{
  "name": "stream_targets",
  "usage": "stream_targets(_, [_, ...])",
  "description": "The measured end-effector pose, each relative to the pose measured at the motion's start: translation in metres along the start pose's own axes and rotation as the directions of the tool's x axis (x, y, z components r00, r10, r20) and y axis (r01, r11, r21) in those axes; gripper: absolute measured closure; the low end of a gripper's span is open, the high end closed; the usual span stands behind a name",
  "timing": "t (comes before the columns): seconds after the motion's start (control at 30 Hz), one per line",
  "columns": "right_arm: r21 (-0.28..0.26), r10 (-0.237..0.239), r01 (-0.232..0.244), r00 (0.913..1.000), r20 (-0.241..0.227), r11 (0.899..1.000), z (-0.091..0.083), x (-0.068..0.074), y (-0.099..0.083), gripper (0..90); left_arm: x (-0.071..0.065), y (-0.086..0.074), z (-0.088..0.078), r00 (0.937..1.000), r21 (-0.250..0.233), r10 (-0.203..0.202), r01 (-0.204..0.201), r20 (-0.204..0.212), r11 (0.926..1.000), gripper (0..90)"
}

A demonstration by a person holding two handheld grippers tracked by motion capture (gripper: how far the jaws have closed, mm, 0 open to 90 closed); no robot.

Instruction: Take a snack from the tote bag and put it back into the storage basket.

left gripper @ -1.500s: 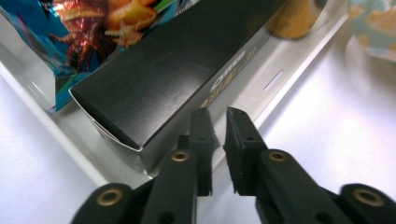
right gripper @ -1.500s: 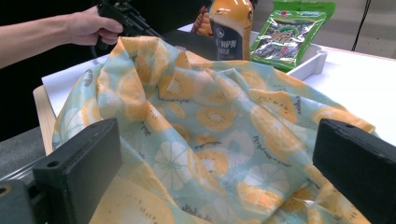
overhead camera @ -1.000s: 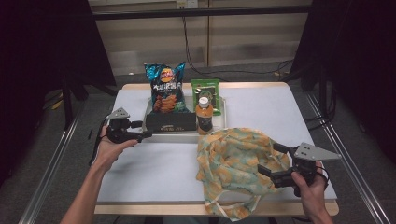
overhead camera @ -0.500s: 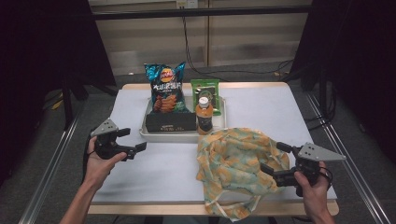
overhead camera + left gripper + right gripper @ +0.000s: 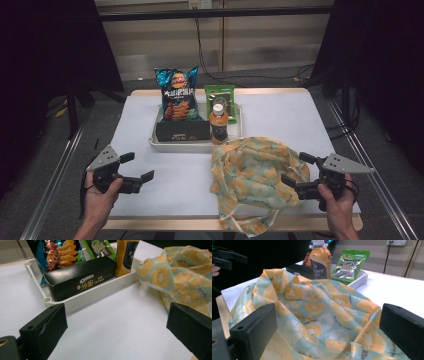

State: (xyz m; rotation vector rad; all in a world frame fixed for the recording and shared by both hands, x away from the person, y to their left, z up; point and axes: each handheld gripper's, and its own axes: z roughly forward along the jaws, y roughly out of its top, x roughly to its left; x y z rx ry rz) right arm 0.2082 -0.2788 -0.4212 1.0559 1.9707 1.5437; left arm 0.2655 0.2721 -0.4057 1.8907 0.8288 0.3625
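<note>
A white tray (image 5: 198,146) at the table's middle back holds a blue chips bag (image 5: 176,95), a green snack packet (image 5: 220,97), an orange drink bottle (image 5: 218,124) and a black box (image 5: 182,131). In front of it to the right lies a crumpled fruit-print cloth bag (image 5: 252,175). My left gripper (image 5: 137,166) hovers at the near left of the table. Its jaws have just been opening and hold nothing. From it I see the black box (image 5: 82,281) and the cloth bag (image 5: 180,277) ahead. My right gripper (image 5: 296,169) stands open at the bag's right edge, with the cloth (image 5: 317,307) in front of its jaws.
The white table top (image 5: 280,120) has bare room at the back right and between the tray and my left hand. Dark curtains and metal rails flank the table. Cables run along the floor behind it.
My left gripper has drawn back from beside the tray toward the near left edge of the table, and its jaws stand wider. The right gripper and the bag have stayed put.
</note>
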Motion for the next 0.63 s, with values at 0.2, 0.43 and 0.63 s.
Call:
stream_targets(0.2, [-0.002, -0.001, 0.001, 1.0000, 0.008, 1.000, -0.001, 0.000, 0.000, 1.1, -0.021, -0.011, -0.008, 0.9998, -0.023, -0.018, 0.018, -0.003, 0.9996, 3.6])
stream_targets(0.43, [-0.006, -0.006, 0.006, 0.9997, 0.023, 1.000, -0.003, 0.000, -0.001, 1.5, -0.027, -0.024, -0.007, 0.9979, -0.051, -0.032, 0.035, 0.056, 0.9981, 3.3])
stream_targets(0.63, [-0.014, -0.004, 0.005, 0.9992, 0.039, 1.000, -0.006, -0.002, -0.001, 1.7, -0.023, -0.035, -0.004, 0.9996, -0.048, -0.015, 0.016, 0.024, 0.9987, 2.8])
